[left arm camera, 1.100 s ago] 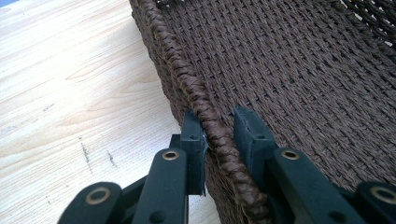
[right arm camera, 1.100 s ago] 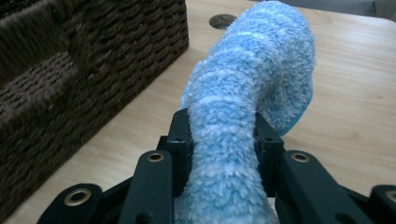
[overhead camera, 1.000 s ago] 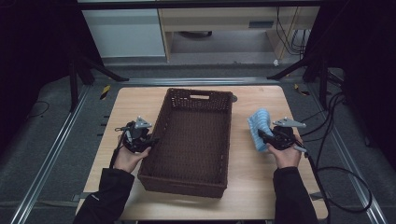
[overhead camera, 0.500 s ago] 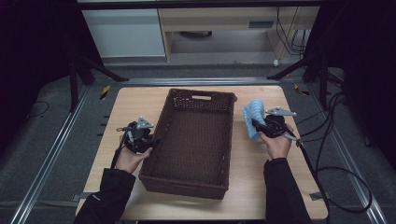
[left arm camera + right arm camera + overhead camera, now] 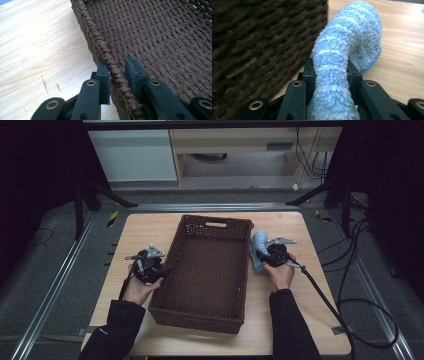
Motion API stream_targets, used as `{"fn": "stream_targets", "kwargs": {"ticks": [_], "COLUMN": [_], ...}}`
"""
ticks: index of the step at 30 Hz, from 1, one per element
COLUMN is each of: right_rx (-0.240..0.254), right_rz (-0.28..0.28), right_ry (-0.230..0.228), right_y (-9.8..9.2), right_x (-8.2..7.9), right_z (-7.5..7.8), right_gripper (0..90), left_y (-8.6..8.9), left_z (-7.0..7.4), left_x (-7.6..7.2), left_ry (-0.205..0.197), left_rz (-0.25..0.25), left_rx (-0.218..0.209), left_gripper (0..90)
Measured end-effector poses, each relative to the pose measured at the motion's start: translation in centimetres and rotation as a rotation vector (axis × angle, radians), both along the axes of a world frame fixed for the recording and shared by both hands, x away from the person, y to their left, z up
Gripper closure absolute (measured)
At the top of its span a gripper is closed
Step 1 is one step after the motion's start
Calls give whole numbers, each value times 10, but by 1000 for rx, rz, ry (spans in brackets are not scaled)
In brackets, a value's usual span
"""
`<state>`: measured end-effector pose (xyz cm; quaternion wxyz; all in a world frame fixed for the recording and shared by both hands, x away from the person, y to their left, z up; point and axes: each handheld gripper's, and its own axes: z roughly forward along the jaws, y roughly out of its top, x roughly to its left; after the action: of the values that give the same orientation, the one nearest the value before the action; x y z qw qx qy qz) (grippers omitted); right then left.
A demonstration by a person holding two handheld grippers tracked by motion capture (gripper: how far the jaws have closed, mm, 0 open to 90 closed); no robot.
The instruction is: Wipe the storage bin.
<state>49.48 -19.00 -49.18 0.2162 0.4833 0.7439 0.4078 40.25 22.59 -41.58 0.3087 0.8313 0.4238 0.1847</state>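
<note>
A dark brown wicker basket (image 5: 216, 221) stands in the middle of the light wood table (image 5: 145, 232). My left gripper (image 5: 161, 270) is at its left wall, with one jaw on each side of the braided rim (image 5: 100, 37). It is shut on that rim (image 5: 117, 68). My right gripper (image 5: 262, 255) is beside the basket's right wall, shut on a fluffy light-blue striped sock (image 5: 258, 245). The sock (image 5: 352, 37) bulges up between the jaws (image 5: 330, 71) and curls over above the table, close to the basket's outer wall (image 5: 262, 37).
The basket's inside (image 5: 210, 270) holds nothing. Thick black cables (image 5: 325, 295) trail from the right gripper over the table's right edge. A metal rail frame (image 5: 60, 285) runs around the table, and dark stand legs (image 5: 105, 195) rise behind it.
My right gripper has carried the blue sock leftward and a little away from the person, up against the basket's right wall. The left gripper has stayed on the rim.
</note>
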Motion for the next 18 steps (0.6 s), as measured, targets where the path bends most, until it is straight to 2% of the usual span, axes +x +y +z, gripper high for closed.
{"fn": "stream_targets", "kwargs": {"ticks": [2,7,12,14,18], "right_rx": [-8,25,62,44,16], "right_rz": [22,44,44,49,66], "right_ry": [-3,-47,-120,-112,-87], "right_y": [5,10,6,7,9], "right_x": [2,4,4,4,2], "right_z": [4,27,55,57,47], "right_gripper": [695,700,703,702,704], "left_y": [0,0,-1,-1,-1], "left_z": [0,0,0,0,0], "left_x": [0,0,0,0,0], "left_ry": [-1,-2,-1,-1,-2], "left_rz": [1,1,2,3,4], "left_rx": [2,5,8,7,8], "left_gripper": [739,739,739,738,739]}}
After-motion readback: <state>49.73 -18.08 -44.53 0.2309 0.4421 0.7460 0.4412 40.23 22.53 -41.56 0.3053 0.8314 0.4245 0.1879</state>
